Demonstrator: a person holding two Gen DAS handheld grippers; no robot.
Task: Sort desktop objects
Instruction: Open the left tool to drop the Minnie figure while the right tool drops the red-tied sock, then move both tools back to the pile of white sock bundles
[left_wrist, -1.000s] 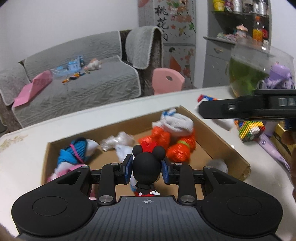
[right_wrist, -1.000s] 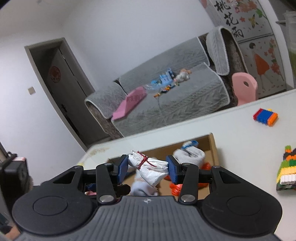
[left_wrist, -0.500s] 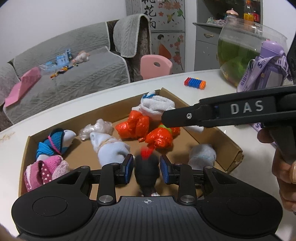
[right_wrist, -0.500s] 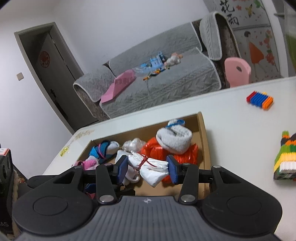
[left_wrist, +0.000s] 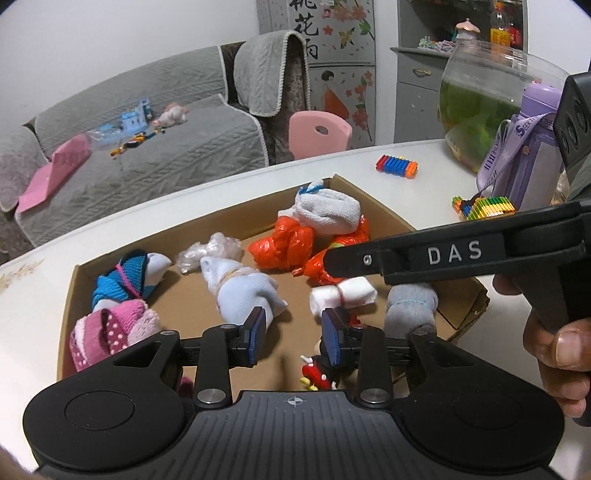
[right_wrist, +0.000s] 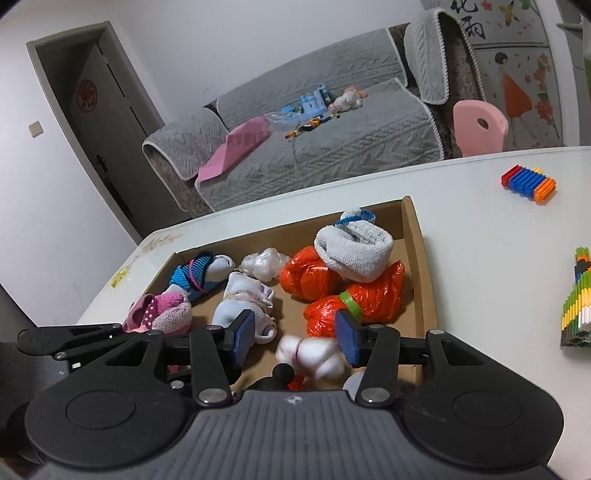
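Both grippers over the box (left_wrist: 461, 295), near edge. Left gripper (left_wrist: 293, 338): jaws opening, nothing gripped; mouse toy (left_wrist: 319, 371) lies in box just below right pad. Right gripper (right_wrist: 291, 334): jaws opening, white bundle (right_wrist: 314, 354) loose, blurred, in box beside toy.

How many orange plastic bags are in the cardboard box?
2. One lies under the grey rolled sock; the other, with a green band, is nearer. More may be hidden.

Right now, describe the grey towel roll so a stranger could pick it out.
Look in the cardboard box on the white table, at its far right corner. The grey towel roll lies on two orange bags; alone, it is thick grey terry with a blue loop.
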